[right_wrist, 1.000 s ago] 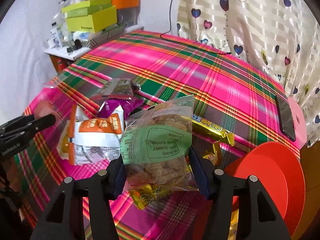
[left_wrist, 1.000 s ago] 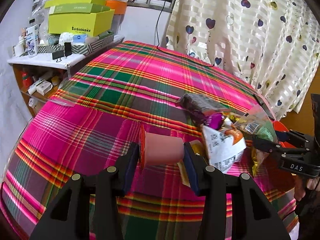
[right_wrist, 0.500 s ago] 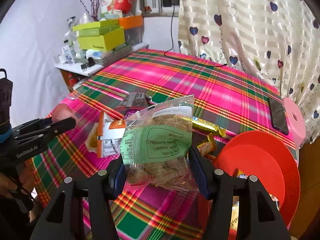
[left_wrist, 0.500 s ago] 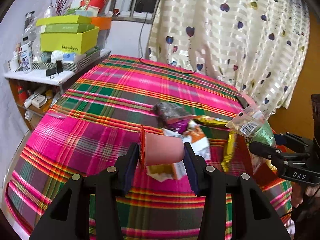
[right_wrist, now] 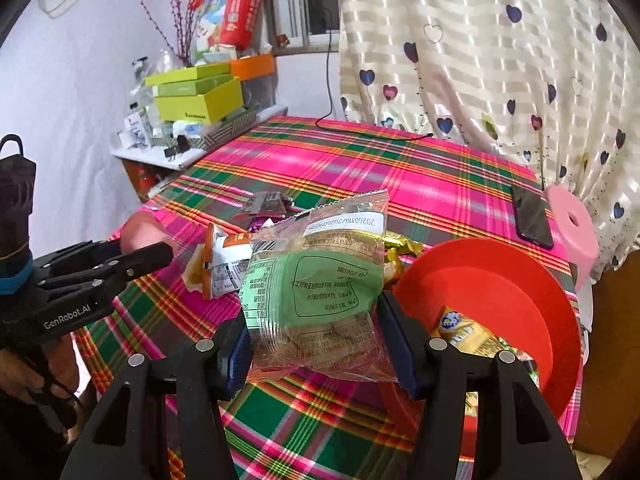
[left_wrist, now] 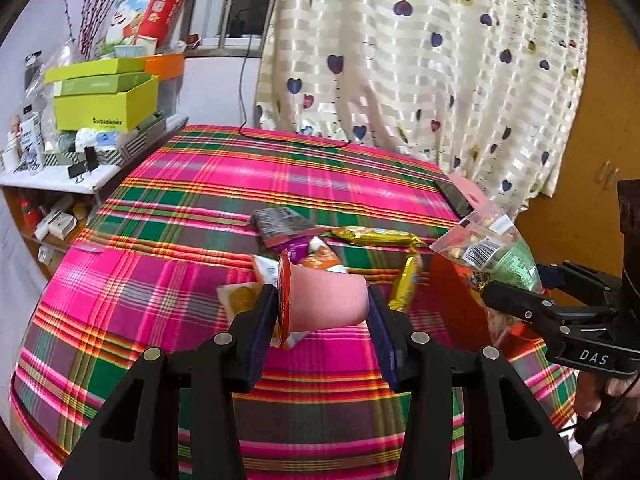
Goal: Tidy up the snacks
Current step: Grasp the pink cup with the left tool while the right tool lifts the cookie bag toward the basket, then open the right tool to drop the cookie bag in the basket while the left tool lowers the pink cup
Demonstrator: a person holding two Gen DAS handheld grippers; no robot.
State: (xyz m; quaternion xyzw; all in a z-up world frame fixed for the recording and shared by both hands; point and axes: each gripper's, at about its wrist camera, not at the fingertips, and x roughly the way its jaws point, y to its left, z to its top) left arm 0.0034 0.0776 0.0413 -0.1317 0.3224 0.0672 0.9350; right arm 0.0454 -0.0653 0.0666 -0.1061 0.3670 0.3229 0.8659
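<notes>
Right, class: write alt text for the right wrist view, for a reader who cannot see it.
The right gripper holds a clear and green snack bag above a plaid tablecloth, beside a red bowl with a yellow packet inside. More snack packets lie beyond.

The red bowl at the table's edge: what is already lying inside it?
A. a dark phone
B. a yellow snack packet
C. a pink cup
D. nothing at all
B: in the right wrist view a yellow snack packet lies inside the red bowl, while the phone lies apart on the tablecloth and the pink cup is clamped in the left gripper.
</notes>
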